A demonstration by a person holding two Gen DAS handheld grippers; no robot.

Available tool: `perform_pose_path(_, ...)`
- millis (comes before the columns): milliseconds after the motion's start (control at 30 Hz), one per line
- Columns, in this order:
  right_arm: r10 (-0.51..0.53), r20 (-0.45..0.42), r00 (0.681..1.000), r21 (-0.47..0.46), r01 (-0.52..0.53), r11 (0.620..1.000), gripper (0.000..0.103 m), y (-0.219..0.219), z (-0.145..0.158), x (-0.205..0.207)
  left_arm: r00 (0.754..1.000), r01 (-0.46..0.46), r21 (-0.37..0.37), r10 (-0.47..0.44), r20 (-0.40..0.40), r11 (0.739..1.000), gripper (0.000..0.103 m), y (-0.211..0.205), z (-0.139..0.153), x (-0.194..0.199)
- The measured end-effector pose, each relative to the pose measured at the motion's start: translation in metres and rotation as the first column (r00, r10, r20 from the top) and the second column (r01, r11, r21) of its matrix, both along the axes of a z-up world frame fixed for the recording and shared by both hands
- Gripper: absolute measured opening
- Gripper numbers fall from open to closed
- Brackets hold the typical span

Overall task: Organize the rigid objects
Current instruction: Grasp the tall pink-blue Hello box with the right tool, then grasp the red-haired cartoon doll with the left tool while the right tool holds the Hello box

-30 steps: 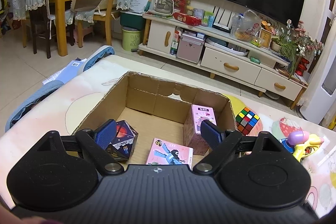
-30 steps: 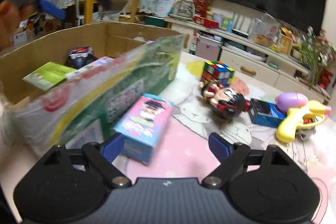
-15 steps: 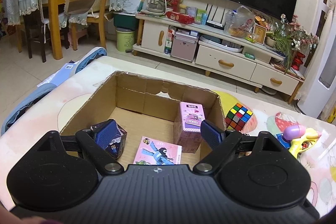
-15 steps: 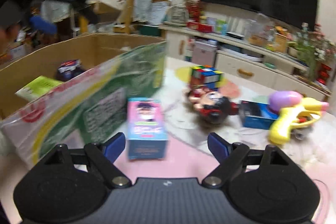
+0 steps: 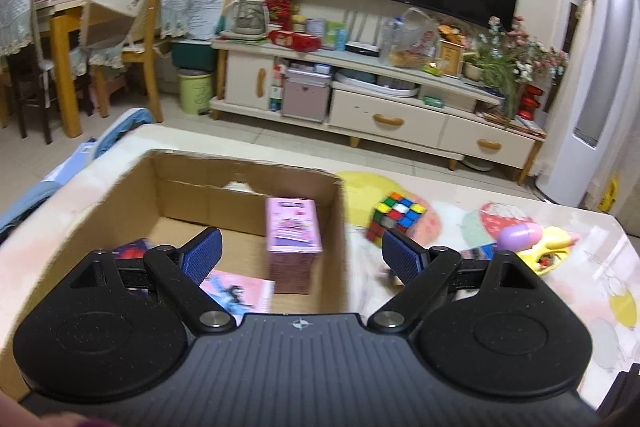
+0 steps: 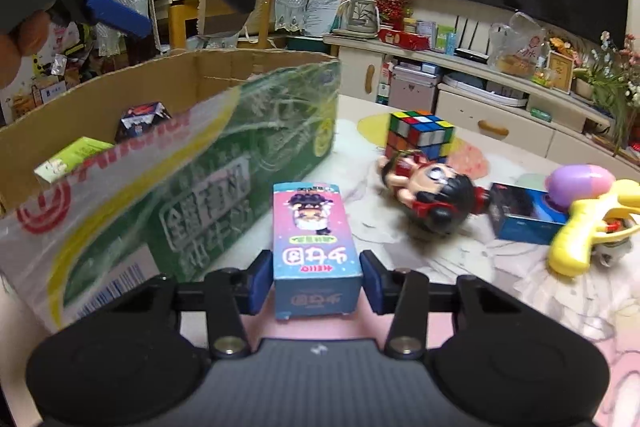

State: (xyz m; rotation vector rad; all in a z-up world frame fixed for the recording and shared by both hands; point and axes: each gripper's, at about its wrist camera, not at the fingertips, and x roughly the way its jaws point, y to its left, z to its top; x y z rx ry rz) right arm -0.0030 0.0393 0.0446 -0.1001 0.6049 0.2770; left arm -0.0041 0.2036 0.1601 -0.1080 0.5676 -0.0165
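The box [image 6: 316, 251] lies flat on the tabletop [image 6: 460, 267] just right of the carton [image 6: 200, 187], long axis running near to far — blue near end, pink top with a cartoon girl. The right gripper [image 6: 316, 281] brackets its near end, pads at both sides, contact unclear. The left gripper [image 5: 300, 255] hangs wide open and empty over the carton.

Cardboard box [image 6: 248, 75]: plain brown inside, green printed outer wall with white characters, yellow and red bands.
Small carton [image 6: 314, 239]: pink top panel, blue lower band, cartoon figure.
Puzzle cube [image 6: 420, 131]: red, blue, yellow, green, white, orange squares.
Doll [image 6: 432, 195]: black hair, red trim.
Toy gun [image 6: 588, 223]: yellow, with a purple-pink top.
Tall box [image 5: 294, 239]: pink.
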Motion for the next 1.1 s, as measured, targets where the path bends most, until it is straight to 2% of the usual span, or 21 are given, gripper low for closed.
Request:
perform_pose_path(167, -0.072, 0.005, 0.997, -0.022, 0.072, 0.997, 0.046, -0.040, -0.002, -0.018, 0.995, 0.100, 0.012, -0.100, 0.007, 0.995, 0.103, -0.026, -0.004, -0.001)
perform_pose_path(367, -0.212, 0.011, 0.977, -0.026, 0.212, 0.977, 0.046, -0.097, -0.005, -0.028, 0.975, 0.221, 0.062, -0.221, -0.001, 0.973, 0.103, -0.067, -0.018, 0.003)
perform_pose_path(500, -0.305, 0.014, 0.952, -0.018, 0.305, 0.952, 0.046, -0.131, -0.007, -0.026, 0.962, 0.273, 0.094, -0.272, -0.024, 0.957, 0.103, -0.083, -0.034, 0.011)
perform_pose_path(667, -0.343, 0.002, 0.939, 0.023, 0.343, 0.939, 0.048, -0.153, -0.009, -0.024, 0.951, 0.308, 0.144, -0.301, -0.072, 0.940, 0.103, -0.099, -0.054, 0.028)
perform_pose_path(767, -0.335, -0.007, 0.942, 0.042, 0.335, 0.941, 0.057, -0.155, -0.009, -0.021, 0.947, 0.318, 0.167, -0.303, -0.107, 0.933, 0.103, -0.110, -0.067, 0.039)
perform_pose_path(833, -0.327, -0.003, 0.945, 0.053, 0.327, 0.944, 0.071, -0.155, -0.010, -0.020, 0.946, 0.320, 0.189, -0.302, -0.118, 0.928, 0.103, -0.114, -0.072, 0.045)
perform_pose_path(900, -0.317, -0.003, 0.949, 0.057, 0.316, 0.947, 0.077, -0.155, -0.009, -0.020, 0.947, 0.314, 0.209, -0.291, -0.134, 0.926, 0.103, -0.118, -0.077, 0.053)
perform_pose_path(1100, -0.279, -0.021, 0.960, 0.065, 0.279, 0.958, 0.081, -0.154, -0.012, -0.012, 0.947, 0.301, 0.195, -0.268, -0.178, 0.934, 0.103, -0.119, -0.094, 0.077)
